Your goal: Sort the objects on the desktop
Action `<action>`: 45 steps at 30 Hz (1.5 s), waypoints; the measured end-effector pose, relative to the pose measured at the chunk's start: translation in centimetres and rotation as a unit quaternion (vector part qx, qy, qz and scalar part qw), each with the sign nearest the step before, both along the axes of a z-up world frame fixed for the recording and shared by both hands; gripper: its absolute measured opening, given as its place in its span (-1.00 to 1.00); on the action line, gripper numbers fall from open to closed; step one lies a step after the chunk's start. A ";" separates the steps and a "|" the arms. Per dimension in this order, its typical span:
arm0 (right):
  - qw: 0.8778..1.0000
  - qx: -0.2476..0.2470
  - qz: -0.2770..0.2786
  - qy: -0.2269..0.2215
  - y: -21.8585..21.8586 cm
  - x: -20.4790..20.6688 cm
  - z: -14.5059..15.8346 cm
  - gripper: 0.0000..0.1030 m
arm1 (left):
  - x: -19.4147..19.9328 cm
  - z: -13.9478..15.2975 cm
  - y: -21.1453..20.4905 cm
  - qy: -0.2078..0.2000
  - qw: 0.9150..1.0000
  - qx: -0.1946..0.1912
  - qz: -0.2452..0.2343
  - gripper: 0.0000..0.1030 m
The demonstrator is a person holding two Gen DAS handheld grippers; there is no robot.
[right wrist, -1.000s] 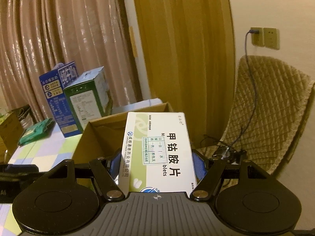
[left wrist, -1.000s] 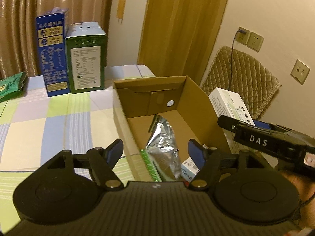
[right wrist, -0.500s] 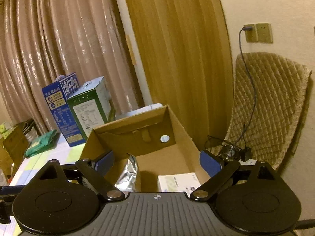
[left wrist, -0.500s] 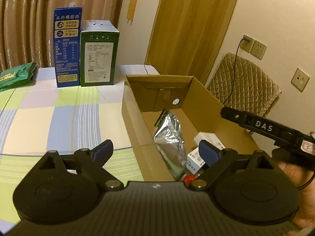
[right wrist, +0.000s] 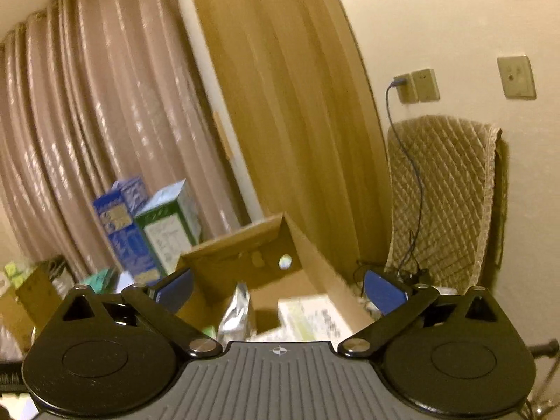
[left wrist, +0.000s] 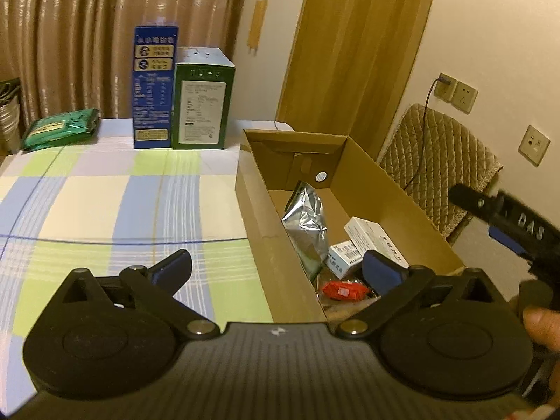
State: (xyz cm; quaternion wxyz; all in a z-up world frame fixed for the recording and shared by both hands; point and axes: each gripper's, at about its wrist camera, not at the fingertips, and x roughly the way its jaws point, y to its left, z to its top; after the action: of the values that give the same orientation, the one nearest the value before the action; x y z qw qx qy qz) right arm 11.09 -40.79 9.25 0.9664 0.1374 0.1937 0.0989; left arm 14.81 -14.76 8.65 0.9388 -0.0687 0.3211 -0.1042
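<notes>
Tablecloth (left wrist: 105, 203) in a check of pale green, blue and cream covers the surface ahead of the left gripper (left wrist: 276, 269), whose blue-padded jaws stand wide apart with nothing between them. Just right of that gripper's midline sits an open cardboard box (left wrist: 259, 217) at the table's right edge. Inside it lie a crumpled silver foil pouch (left wrist: 306, 217), a white medicine box (left wrist: 371, 238) beside it, a smaller white carton (left wrist: 344, 253) and a red packet (left wrist: 344, 288) nearest the gripper. Far beyond the left finger, against the curtain (left wrist: 70, 35), a tall blue carton (left wrist: 154, 87) and a green carton (left wrist: 203, 105) stand upright and touching; a green packet (left wrist: 59, 133) lies flat further left.

The right gripper (right wrist: 278, 287) is also spread wide and empty — it hangs above the near end of the same box (right wrist: 308, 248), with the foil pouch (right wrist: 236, 311) and medicine box (right wrist: 311, 315) showing blurred between its fingers. To its right a quilted chair cover (right wrist: 444, 203) hangs below a wall socket (right wrist: 414, 85) with a cable plugged in; a wooden door (right wrist: 290, 105) stands straight ahead.
</notes>
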 end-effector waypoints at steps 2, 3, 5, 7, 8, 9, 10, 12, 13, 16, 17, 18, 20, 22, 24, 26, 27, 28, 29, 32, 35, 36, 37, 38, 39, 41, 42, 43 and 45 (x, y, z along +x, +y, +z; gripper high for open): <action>1.000 -0.005 0.001 0.018 -0.1 -1.2 -0.2 0.96 | -1.2 0.3 -0.1 0.009 1.000 -0.005 0.002 0.98; 1.000 -0.009 0.000 0.029 -0.2 -1.7 -0.2 0.96 | -1.8 0.4 -0.1 0.012 1.000 -0.007 -0.001 0.98; 0.999 -0.012 0.002 0.050 -0.3 -2.8 -0.5 0.96 | -3.0 0.5 -0.2 0.017 1.000 -0.003 -0.002 0.98; 0.997 -0.023 0.012 0.069 -0.3 -3.8 -0.7 0.96 | -4.4 0.4 -0.5 0.022 1.000 0.002 -0.003 0.98; 0.996 -0.034 0.017 0.075 -0.2 -4.3 -0.7 0.96 | -5.0 0.4 -0.7 0.024 1.000 0.002 -0.003 0.98; 0.996 -0.045 0.020 0.079 -0.1 -4.7 -0.6 0.96 | -5.8 0.3 -0.8 0.027 1.000 0.002 -0.002 0.98; 0.995 -0.057 0.021 0.081 -0.1 -5.2 -0.3 0.96 | -6.4 0.2 -0.8 0.028 1.000 0.005 0.000 0.98; 0.993 -0.073 0.023 0.088 -0.1 -5.9 -0.1 0.96 | -7.7 0.2 -0.9 0.023 1.000 0.012 0.006 0.98; 0.992 -0.079 0.024 0.090 -0.1 -6.3 0.0 0.96 | -8.2 0.2 -0.9 0.022 1.000 0.016 0.009 0.98; 0.991 -0.091 0.030 0.094 0.1 -7.5 0.6 0.96 | -9.6 0.1 -1.0 0.027 0.999 0.019 0.011 0.98; 0.990 -0.096 0.037 0.095 0.3 -8.0 0.7 0.96 | -10.0 0.1 -1.1 0.027 0.999 0.017 0.009 0.98; 0.989 -0.103 0.046 0.095 0.5 -8.4 0.8 0.96 | -10.3 0.2 -1.1 0.028 0.999 0.017 0.009 0.98; 0.986 -0.121 0.061 0.096 1.0 -9.2 0.8 0.96 | -11.0 0.2 -1.1 0.028 0.999 0.019 0.009 0.98; 0.984 -0.136 0.068 0.098 1.4 -9.8 0.8 0.96 | -11.5 0.2 -1.1 0.027 0.999 0.023 0.013 0.98; 0.983 -0.139 0.070 0.099 1.5 -10.1 0.8 0.96 | -11.8 0.2 -1.0 0.028 0.999 0.027 0.019 0.98; 0.982 -0.140 0.070 0.102 1.6 -10.4 0.9 0.96 | -12.0 0.2 -0.9 0.027 0.999 0.028 0.026 0.98; 0.982 -0.140 0.071 0.102 1.6 -10.5 0.9 0.96 | -12.1 0.3 -0.8 0.026 0.999 0.030 0.029 0.98; 0.982 -0.142 0.073 0.102 1.7 -10.6 0.9 0.96 | -12.2 0.3 -0.8 0.024 0.999 0.032 0.031 0.98; 0.981 -0.145 0.073 0.102 1.7 -10.7 1.0 0.96 | -12.3 0.3 -0.7 0.023 0.999 0.034 0.033 0.98; 0.981 -0.150 0.073 0.101 1.6 -11.0 1.2 0.96 | -12.3 0.3 -0.6 0.023 0.999 0.032 0.032 0.98; 0.980 -0.154 0.074 0.099 1.7 -11.1 1.4 0.96 | -12.3 0.2 -0.5 0.025 0.999 0.028 0.032 0.98; 0.980 -0.156 0.076 0.098 1.8 -11.1 1.5 0.96 | -12.3 0.1 -0.4 0.025 0.999 0.028 0.031 0.98; 0.980 -0.158 0.076 0.097 1.9 -11.2 1.5 0.96 | -12.3 0.1 -0.5 0.024 0.999 0.029 0.031 0.98; 0.979 -0.161 0.078 0.096 2.0 -11.2 1.6 0.96 | -12.3 0.1 -0.5 0.024 0.999 0.030 0.031 0.98; 0.979 -0.163 0.079 0.095 2.1 -11.3 1.7 0.96 | -12.3 0.0 -0.5 0.024 0.999 0.030 0.031 0.98; 0.978 -0.169 0.081 0.095 2.2 -11.3 1.7 0.96 | -12.4 0.0 -0.5 0.024 0.999 0.031 0.031 0.98; 0.977 -0.171 0.081 0.095 2.3 -11.3 1.7 0.96 | -12.4 0.0 -0.6 0.023 0.999 0.032 0.031 0.98; 0.977 -0.173 0.082 0.095 2.3 -11.4 1.7 0.96 | -12.4 0.0 -0.6 0.023 0.999 0.033 0.031 0.98; 0.976 -0.175 0.082 0.096 2.3 -11.4 1.6 0.96 | -12.4 0.0 -0.6 0.023 0.999 0.034 0.031 0.98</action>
State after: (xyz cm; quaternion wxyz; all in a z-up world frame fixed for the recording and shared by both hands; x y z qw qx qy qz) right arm -0.31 -38.49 10.85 0.9409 -0.0412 0.3106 0.1285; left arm 2.36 -15.38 8.69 0.9358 -0.0493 0.3434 -0.0622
